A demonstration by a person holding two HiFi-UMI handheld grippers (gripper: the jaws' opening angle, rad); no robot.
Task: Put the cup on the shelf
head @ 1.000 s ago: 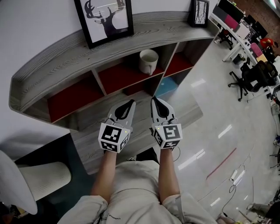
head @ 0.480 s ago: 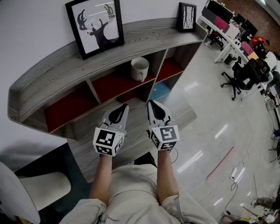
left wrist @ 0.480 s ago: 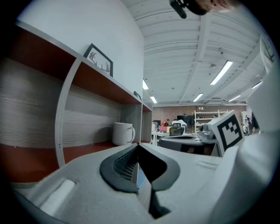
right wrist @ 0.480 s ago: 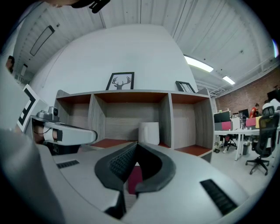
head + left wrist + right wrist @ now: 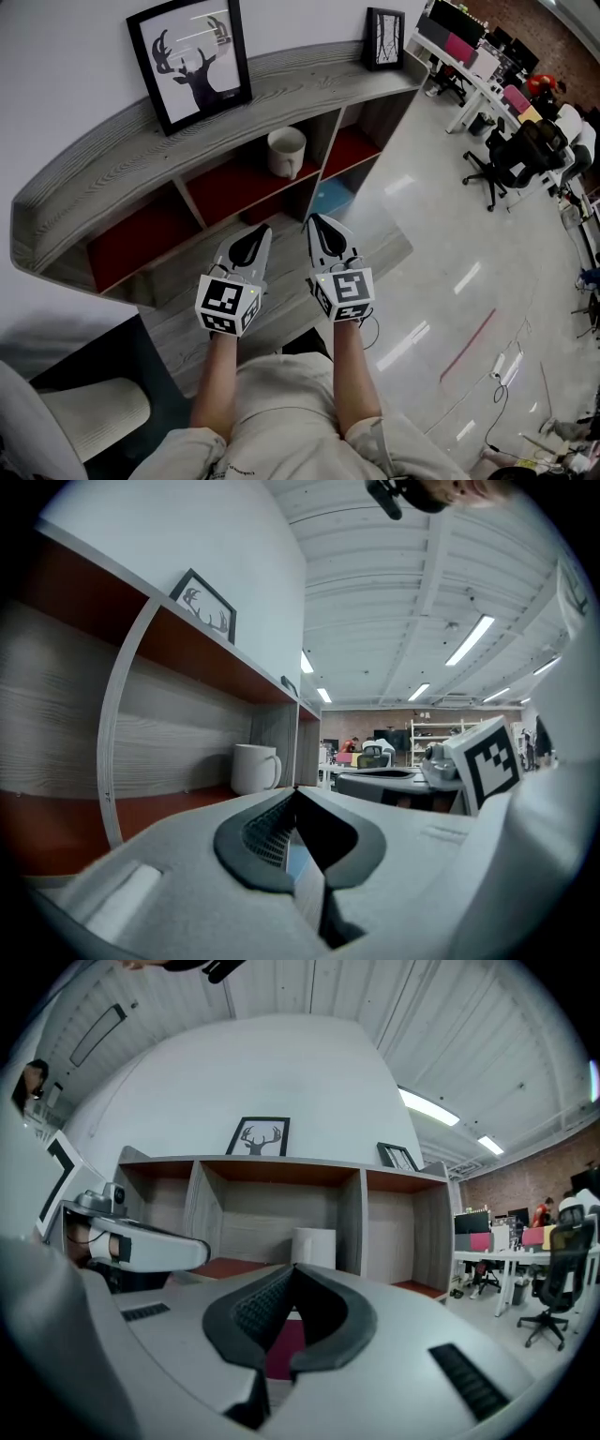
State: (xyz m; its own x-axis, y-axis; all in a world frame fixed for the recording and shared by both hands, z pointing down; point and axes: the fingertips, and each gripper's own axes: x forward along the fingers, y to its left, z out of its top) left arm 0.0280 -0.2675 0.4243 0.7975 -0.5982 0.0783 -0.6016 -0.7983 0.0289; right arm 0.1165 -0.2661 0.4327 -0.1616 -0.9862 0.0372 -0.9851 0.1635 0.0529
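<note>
A white cup [image 5: 286, 151] stands upright on the red floor of the middle compartment of the grey wooden shelf [image 5: 187, 141]; the same cup [image 5: 254, 768] shows with its handle to the right in the left gripper view, and the cup [image 5: 315, 1247] appears again beyond the right jaws. My left gripper [image 5: 259, 230] and right gripper [image 5: 315, 222] hang side by side in front of the shelf, apart from the cup. Both point level at the shelf with jaw tips together and nothing between them.
A framed deer picture [image 5: 190, 63] and a smaller frame [image 5: 383, 38] stand on the shelf top. Office desks and chairs [image 5: 517, 155] fill the right side across a glossy floor. A white chair [image 5: 66, 422] sits at my lower left.
The shelf and cup have slid slightly left and up in the head view as my head shifted. Both grippers keep their places, shut as before.
</note>
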